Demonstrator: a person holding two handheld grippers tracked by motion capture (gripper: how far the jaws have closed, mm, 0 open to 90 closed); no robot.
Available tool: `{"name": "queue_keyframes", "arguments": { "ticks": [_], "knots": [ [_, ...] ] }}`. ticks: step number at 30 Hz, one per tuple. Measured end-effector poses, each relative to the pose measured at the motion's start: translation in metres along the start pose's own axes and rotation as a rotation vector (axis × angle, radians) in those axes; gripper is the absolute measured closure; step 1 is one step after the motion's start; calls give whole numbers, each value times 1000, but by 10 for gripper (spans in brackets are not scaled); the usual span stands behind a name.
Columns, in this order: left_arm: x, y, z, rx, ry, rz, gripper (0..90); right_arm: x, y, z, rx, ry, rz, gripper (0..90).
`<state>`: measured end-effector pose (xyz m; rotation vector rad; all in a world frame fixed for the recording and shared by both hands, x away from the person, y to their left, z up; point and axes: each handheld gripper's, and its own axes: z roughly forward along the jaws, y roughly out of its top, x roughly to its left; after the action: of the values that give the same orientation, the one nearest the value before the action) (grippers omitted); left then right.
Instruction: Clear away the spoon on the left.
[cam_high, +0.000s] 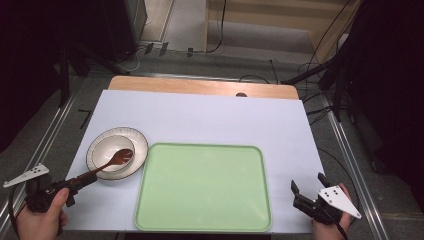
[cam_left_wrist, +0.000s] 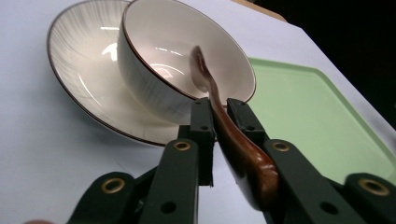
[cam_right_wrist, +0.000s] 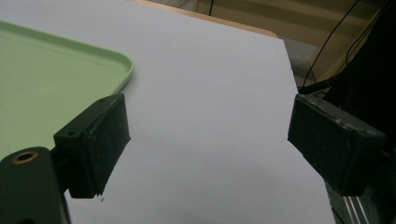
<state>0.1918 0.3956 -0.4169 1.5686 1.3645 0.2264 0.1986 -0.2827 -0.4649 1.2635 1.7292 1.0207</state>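
Dark brown and glossy, the wooden spoon is what we hold in our left gripper, whose black jaws are clamped on its handle from both sides. The handle thickens toward its rounded end near the camera in the left gripper view and narrows as it curves up over the rim of a cream ceramic bowl edged with a thin brown line. In the high view the spoon's oval head lies inside the bowl, and the handle slants down and left to the gripper at the table's near left corner. The bowl sits on a matching cream saucer with fine grey streaks, on the white table sheet, just beside the left edge of a pale green rectangular plastic tray. Our right gripper rests at the near right of the sheet, beside the tray's right edge, jaws spread wide with nothing between them.
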Motion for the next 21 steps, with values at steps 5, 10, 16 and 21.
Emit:
{"name": "queue_keyframes", "arguments": {
  "ticks": [5, 10, 16, 21],
  "knots": [
    [-2, -1, -1, -41, 7, 24, 839, 1, 0, 0, 3, -2, -2, 134],
    [-7, -3, -3, -92, 24, 78, 844, 1, 0, 0, 4, -1, -1, 134],
    [-15, -3, -6, -159, 39, 148, 850, 1, 0, 0, 3, 1, -4, 134],
    [-21, -3, -11, -198, 56, 181, 851, 2, 0, 0, 1, 2, -4, 134]
  ]
}}
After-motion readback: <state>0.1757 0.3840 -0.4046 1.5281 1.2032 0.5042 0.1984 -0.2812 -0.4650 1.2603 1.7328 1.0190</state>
